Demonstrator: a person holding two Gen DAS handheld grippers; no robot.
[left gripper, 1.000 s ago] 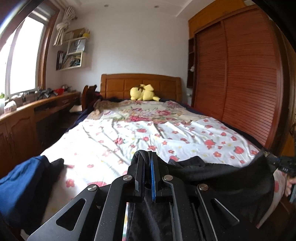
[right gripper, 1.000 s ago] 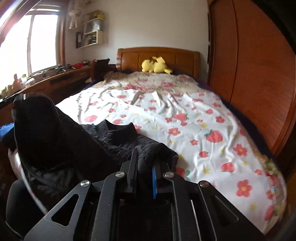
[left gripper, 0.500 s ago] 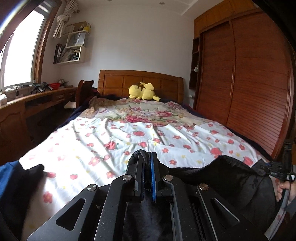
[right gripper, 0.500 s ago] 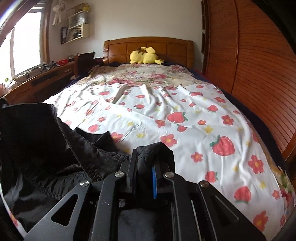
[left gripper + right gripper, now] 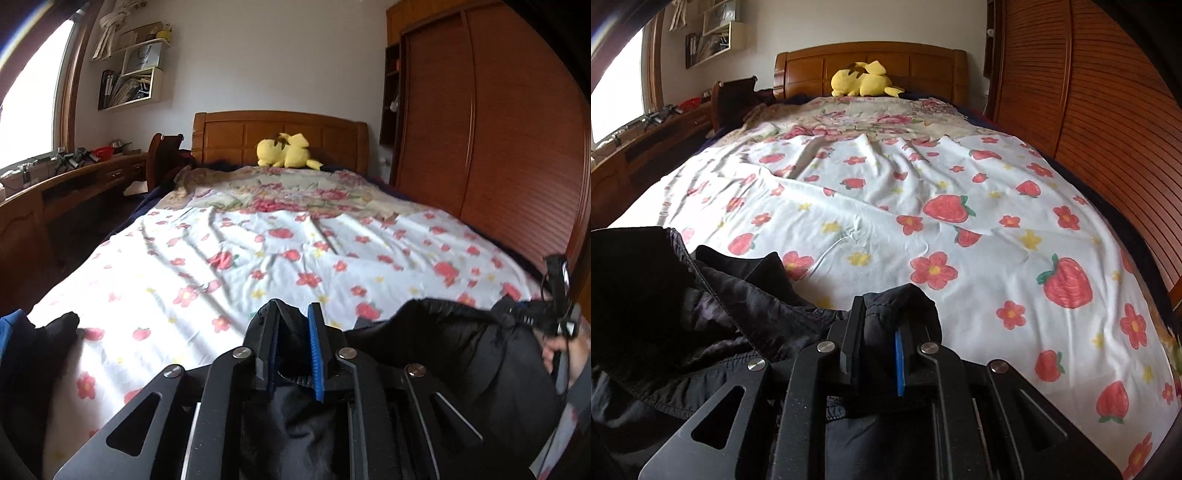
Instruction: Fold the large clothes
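The black jacket (image 5: 713,325) lies crumpled across the near end of the bed — thin, slightly shiny fabric with a stitched hem and deep folds. One bunched corner (image 5: 901,306) rises in a small hump; another edge (image 5: 454,343) sags along the flowered sheet — loose, unfolded.

Black left gripper (image 5: 293,317): slotted linkage arms, silver screws, blue pad. Right gripper (image 5: 881,314) identical. Grey sleeve (image 5: 581,384).

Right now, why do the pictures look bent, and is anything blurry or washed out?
Both views: fisheye lenses bow the brown slatted wardrobe. Left wrist view: bright window washes out; white flowered bedsheet is motion-smeared. Right wrist view: the sheet's print is sharper.
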